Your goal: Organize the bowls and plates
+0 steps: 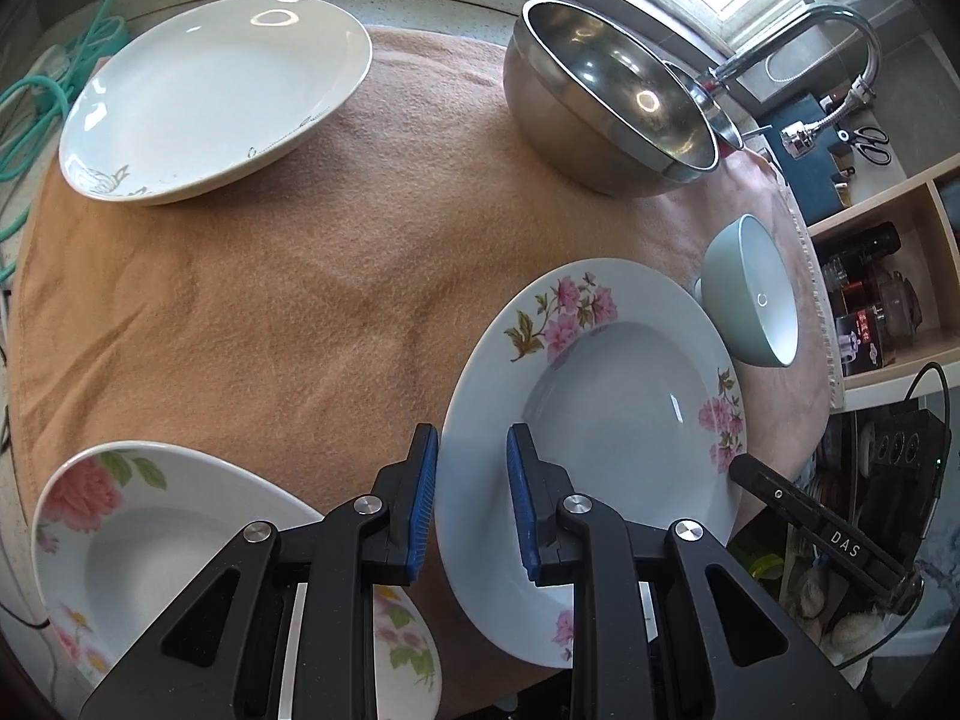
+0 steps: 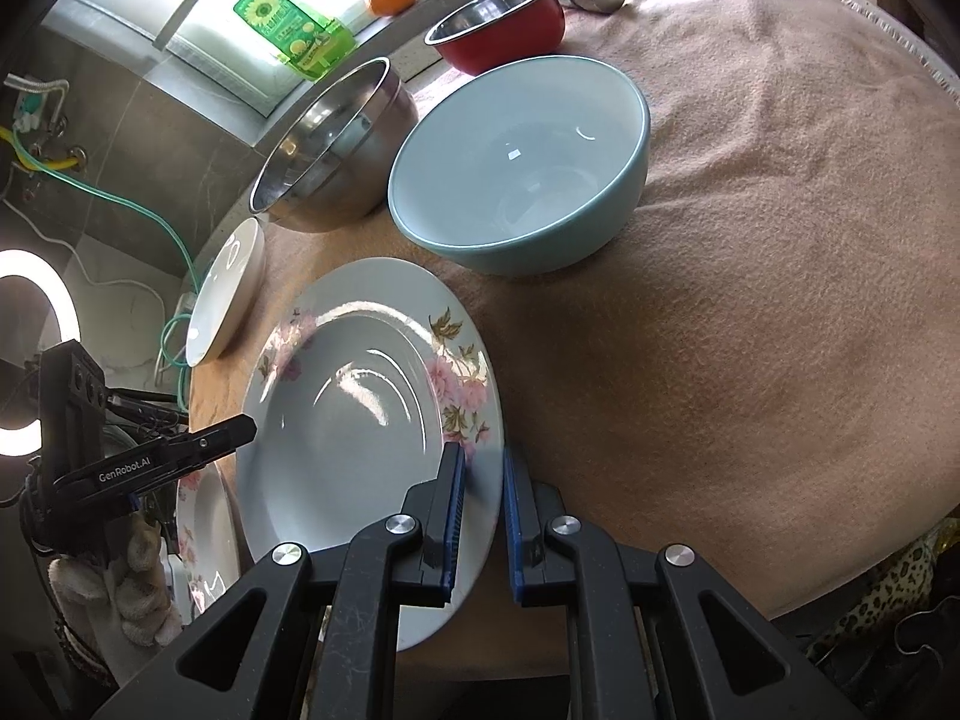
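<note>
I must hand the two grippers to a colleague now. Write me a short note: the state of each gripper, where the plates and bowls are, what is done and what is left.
Right gripper: shut on the rim of the pink-flower plate.
Left gripper: clamps the opposite rim of the same plate.
On the cloth: a white plate far left, a second flowered plate near left, a steel bowl, a blue-green bowl and a red bowl at the back.
Done: nothing stacked yet.
Left: likely stack the three plates, then nest the bowls.
</note>
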Tool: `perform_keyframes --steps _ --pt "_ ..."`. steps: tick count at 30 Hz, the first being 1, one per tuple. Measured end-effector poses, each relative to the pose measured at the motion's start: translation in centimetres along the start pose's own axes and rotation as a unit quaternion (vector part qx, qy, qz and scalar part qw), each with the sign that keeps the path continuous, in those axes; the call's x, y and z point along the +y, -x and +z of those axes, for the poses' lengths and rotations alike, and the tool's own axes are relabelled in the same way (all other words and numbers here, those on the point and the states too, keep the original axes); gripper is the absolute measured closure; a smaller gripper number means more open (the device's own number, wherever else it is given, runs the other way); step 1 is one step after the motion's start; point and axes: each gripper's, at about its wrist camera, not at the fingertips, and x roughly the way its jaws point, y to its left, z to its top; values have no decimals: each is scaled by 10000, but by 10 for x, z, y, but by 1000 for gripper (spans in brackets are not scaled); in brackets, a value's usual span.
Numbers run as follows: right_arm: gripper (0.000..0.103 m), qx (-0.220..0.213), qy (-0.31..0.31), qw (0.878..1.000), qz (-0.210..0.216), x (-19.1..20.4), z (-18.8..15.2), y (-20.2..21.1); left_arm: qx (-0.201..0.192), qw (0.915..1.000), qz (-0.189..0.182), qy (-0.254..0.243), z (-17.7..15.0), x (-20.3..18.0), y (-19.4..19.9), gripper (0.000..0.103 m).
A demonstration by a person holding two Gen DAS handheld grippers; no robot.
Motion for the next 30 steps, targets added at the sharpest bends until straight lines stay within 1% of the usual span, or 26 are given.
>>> perform_keyframes --steps 20,30 --pt "91 -15 67 9999 -91 -3 -2 2 101 9999 -51 84 -20 -3 -2 82" --pt "91 -16 83 9999 -141 -5 -2 1 131 9996 -158 169 -22 1 0 82"
